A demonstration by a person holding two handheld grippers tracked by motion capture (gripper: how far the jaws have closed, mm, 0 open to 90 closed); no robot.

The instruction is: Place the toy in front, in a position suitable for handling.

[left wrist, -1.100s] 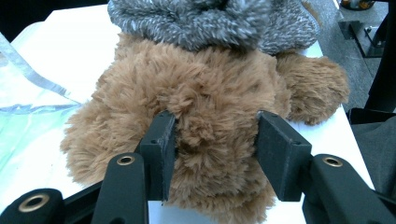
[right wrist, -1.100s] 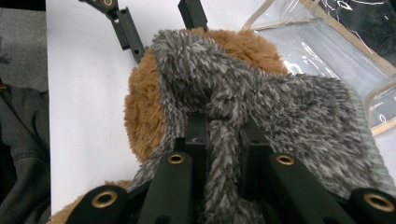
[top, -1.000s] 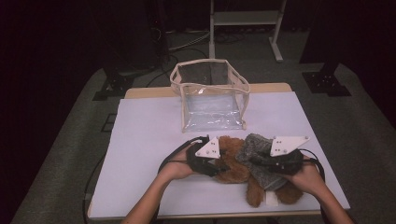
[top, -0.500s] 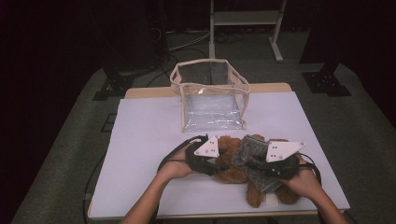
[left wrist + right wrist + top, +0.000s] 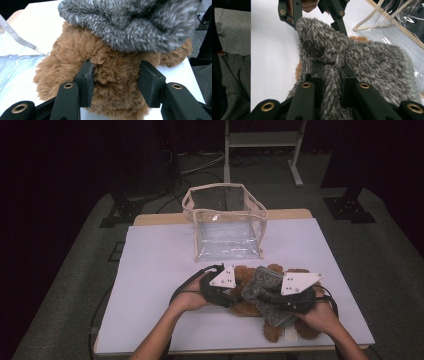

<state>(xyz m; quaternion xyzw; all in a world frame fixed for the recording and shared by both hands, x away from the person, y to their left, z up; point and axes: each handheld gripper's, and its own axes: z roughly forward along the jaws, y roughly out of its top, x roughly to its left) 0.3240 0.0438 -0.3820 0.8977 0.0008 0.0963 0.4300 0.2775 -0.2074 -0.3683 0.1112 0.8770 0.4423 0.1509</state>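
A brown plush bear [image 5: 247, 272] lies near the table's front, half covered by a grey fuzzy garment [image 5: 265, 280]. My left gripper [image 5: 234, 292] comes in from the left. In the left gripper view its jaws [image 5: 117, 75] press into a lump of the bear's brown fur [image 5: 112, 75] from both sides, under the grey garment [image 5: 130, 22]. My right gripper [image 5: 262, 296] comes from the right. In the right gripper view it [image 5: 332, 72] is shut on a bunched fold of the grey garment [image 5: 332, 50], with the left gripper [image 5: 312, 10] beyond.
A clear plastic bag [image 5: 227, 222] with beige trim stands open at the back middle of the white table [image 5: 150, 270]. The bag's edge [image 5: 387, 22] lies close beside the garment. Both forearms enter from the front edge. Bare table lies to the left and far right.
My right gripper has shifted slightly left and toward the front edge, taking the grey garment with it. The left gripper has stayed put on the bear.
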